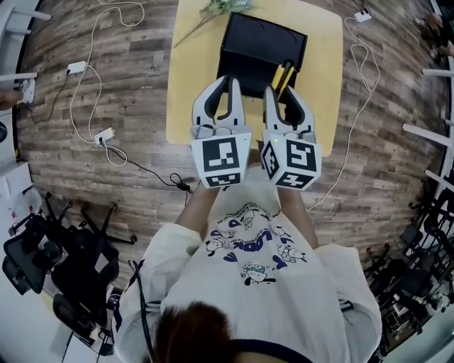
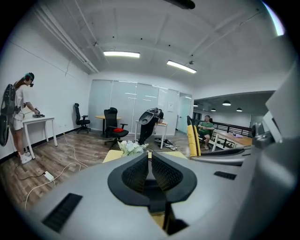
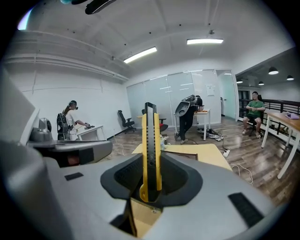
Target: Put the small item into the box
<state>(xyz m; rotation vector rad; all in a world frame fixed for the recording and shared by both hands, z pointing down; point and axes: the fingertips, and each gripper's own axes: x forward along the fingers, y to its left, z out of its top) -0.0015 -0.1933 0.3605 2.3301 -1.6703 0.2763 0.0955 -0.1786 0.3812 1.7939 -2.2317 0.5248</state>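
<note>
Holding the box cutter point(image 3: 150, 145) upright in the right gripper point(image 3: 151, 178), jaws pinching it just over the near edge of the black box point(image 1: 259, 42) toward the table's point(image 1: 186, 106) far edge, left gripper point(image 2: 150, 164) jaws pressed together and empty, so next up I reckon is lowering it inside and letting go.

Desk point(image 1: 184, 85), yellow: one. Black box point(image 1: 259, 42): one. Flower sprig point(image 1: 221, 7), far edge: one. Yellow utility knife point(image 1: 285, 75): one. Grippers: two, left gripper point(image 1: 228, 81), right gripper point(image 1: 282, 96). Person point(image 1: 248, 283) holding them: one.
</note>
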